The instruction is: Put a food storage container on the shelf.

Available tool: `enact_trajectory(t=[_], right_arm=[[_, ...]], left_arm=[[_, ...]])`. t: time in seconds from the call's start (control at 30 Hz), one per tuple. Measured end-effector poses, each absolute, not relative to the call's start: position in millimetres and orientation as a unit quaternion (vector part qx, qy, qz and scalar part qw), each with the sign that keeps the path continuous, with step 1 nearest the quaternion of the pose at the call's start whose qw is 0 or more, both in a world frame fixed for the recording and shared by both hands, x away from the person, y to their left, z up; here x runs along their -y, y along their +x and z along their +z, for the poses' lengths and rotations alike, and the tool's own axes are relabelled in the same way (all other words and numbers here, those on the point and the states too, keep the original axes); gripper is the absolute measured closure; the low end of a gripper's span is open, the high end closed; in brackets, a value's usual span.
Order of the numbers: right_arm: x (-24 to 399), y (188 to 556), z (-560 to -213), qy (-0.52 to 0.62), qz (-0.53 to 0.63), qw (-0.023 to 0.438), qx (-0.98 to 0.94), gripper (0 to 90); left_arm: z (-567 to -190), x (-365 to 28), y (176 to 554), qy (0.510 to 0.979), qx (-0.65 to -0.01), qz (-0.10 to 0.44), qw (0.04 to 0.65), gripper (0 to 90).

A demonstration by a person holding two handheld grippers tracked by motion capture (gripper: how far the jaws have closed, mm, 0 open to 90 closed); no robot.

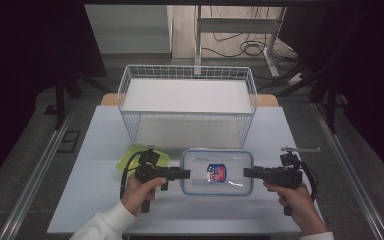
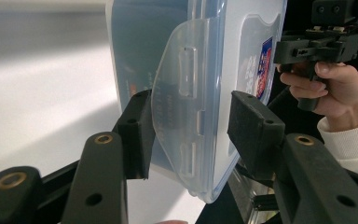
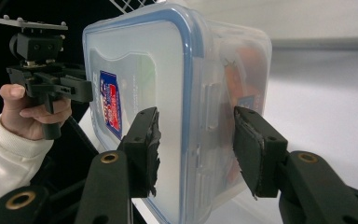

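Note:
A clear plastic food container [image 1: 216,172] with a blue-rimmed lid and a red and blue label hangs between my two grippers, just in front of the wire basket. My left gripper [image 1: 186,173] clasps its left end. In the left gripper view the jaws [image 2: 191,130] close over the end's latch flap [image 2: 182,93]. My right gripper [image 1: 246,172] clasps the right end. In the right gripper view [image 3: 196,144] one pad presses on the lid [image 3: 135,70] and the other on the underside. Orange contents show dimly through the wall [image 3: 242,65].
A white wire basket [image 1: 187,112] stands at the back of the pale table [image 1: 105,200]. A yellow-green flat thing [image 1: 128,156] lies behind my left gripper. Dark floor and metal rails lie beyond both table sides. A desk frame and cables stand behind the basket.

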State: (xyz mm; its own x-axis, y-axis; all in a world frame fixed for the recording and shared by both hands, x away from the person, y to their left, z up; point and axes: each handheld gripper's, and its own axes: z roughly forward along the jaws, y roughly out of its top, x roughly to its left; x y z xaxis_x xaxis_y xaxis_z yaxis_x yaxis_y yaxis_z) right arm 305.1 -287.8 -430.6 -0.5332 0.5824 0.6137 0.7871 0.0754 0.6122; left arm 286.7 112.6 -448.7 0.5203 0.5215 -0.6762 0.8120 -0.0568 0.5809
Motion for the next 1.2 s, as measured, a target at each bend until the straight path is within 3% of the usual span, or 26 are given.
enact_trajectory(t=[1.2], right_arm=[[243.3, 345.9, -351.7, -0.430, -0.522, 0.076, 0.733, 52.1]], left_arm=[[-369.1, -155.4, 315.6, 0.707, -0.450, -0.092, 0.538, 52.7]])
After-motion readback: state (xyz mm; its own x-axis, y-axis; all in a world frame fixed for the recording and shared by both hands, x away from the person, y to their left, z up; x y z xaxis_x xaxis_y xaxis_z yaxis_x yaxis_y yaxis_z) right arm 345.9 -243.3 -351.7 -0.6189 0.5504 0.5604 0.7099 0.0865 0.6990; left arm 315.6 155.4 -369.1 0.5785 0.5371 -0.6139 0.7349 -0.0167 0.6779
